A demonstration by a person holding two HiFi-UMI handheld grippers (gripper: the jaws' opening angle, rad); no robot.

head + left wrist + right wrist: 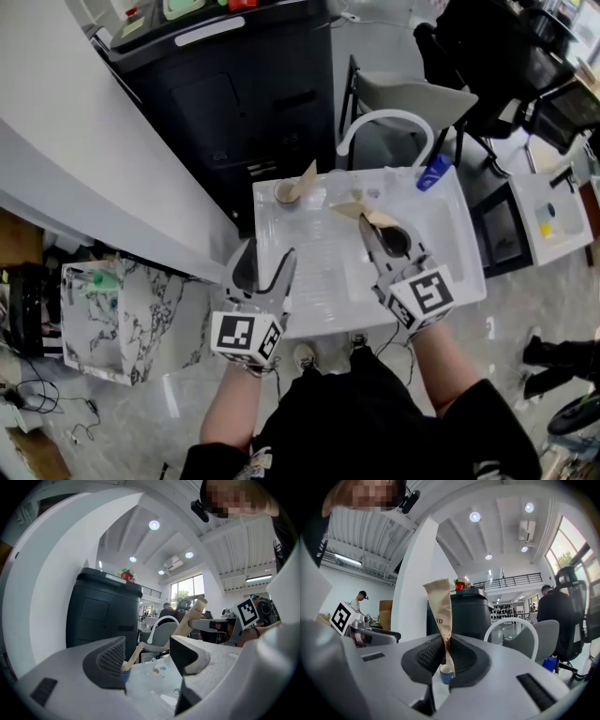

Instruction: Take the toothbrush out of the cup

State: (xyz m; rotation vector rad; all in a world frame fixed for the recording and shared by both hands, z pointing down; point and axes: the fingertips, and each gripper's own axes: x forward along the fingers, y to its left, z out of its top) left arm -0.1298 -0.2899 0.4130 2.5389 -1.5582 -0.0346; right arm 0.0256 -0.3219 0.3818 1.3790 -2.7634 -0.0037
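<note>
- Left gripper (269,251) (147,651): at the near left edge of the white basin (469,253), jaws apart, nothing between them.
- Right gripper (367,228) (446,653): over the basin's near right part, jaws clamped on the lower end of the toothbrush (361,212) (440,606) (192,616).
- Toothbrush is in a brown paper wrapper, out of the cup, and sticks up above the jaws. It is over the basin's middle, well apart from the cup.
- Cup (286,191) (446,673) (125,671): stands upright in the basin's far left corner.
- Second brown paper packet (307,173) (133,656): sits in the cup, leaning toward the basin's middle.
- Clear glass (146,660): just beside the cup, inside the basin.
- Blue bottle (434,172): at the basin's far right corner.
- White arched tap (384,122): on the basin's far edge.
- Grey chair (412,98): beyond the basin's far edge.
- Black cabinet (234,103) (101,616): beyond the basin's far left corner.
</note>
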